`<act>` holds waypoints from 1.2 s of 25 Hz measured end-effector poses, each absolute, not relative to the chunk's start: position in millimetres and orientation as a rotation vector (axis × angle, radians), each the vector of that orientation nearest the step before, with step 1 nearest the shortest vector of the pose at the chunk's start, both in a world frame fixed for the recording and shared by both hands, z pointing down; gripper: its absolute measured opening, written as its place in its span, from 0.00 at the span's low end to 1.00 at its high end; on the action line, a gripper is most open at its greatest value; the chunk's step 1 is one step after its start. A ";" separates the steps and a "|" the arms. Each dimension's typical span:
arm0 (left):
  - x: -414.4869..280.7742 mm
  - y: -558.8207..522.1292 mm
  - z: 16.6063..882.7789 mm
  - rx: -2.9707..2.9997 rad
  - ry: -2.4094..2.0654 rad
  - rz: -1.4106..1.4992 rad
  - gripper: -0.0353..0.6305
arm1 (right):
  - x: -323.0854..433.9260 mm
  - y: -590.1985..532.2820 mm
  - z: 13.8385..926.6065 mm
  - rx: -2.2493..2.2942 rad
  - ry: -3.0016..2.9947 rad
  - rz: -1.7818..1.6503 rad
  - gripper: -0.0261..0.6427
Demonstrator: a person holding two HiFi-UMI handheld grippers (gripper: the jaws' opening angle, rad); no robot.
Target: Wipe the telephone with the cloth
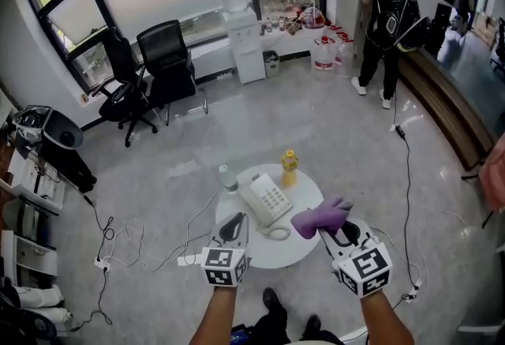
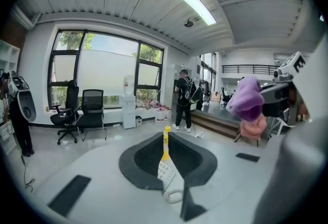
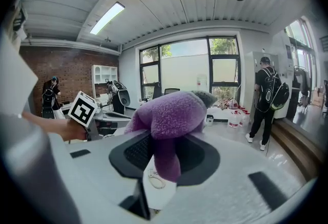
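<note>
Now, with the telephone (image 1: pixel 266 200) lying on the round table (image 1: pixel 272 256), the right gripper (image 1: pixel 333 233), clamped on the purple cloth (image 1: pixel 319 218) just beside it, should press the cloth flat on the keys, while the left gripper (image 1: pixel 232 225), closed and empty, steadies the telephone.

The telephone (image 1: pixel 266 200) lies at the centre of the round table (image 1: pixel 276 258), with a drink bottle (image 1: pixel 289 167) behind it at the far edge and a water bottle (image 1: pixel 228 178) at the far-left edge. The left gripper (image 1: pixel 234 220) sits over the near-left part of the table, just left of the telephone. The right gripper (image 1: pixel 328 231) sits at the near-right edge with the cloth (image 1: pixel 319 218) in its jaws, just right of the telephone. Well behind the table, a water dispenser (image 1: pixel 241 35) stands against the window wall, two office chairs (image 1: pixel 167 67) to its left and a person (image 1: pixel 387 20) to its right.
</note>
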State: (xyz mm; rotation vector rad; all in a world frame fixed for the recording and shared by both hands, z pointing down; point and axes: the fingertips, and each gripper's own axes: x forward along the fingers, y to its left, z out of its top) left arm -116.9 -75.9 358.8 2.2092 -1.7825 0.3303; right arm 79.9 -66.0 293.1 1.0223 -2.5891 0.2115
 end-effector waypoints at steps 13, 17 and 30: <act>-148.3 -127.6 473.9 2.014 -1.742 0.410 0.08 | 63.2 -114.7 356.6 1.078 -2.539 0.322 0.20; -151.8 -143.9 506.3 1.978 -1.727 0.424 0.08 | 60.2 -121.4 377.1 1.085 -2.518 0.342 0.20; -163.3 -185.8 588.6 1.898 -1.703 0.444 0.12 | 49.1 -157.8 436.7 1.112 -2.463 0.374 0.20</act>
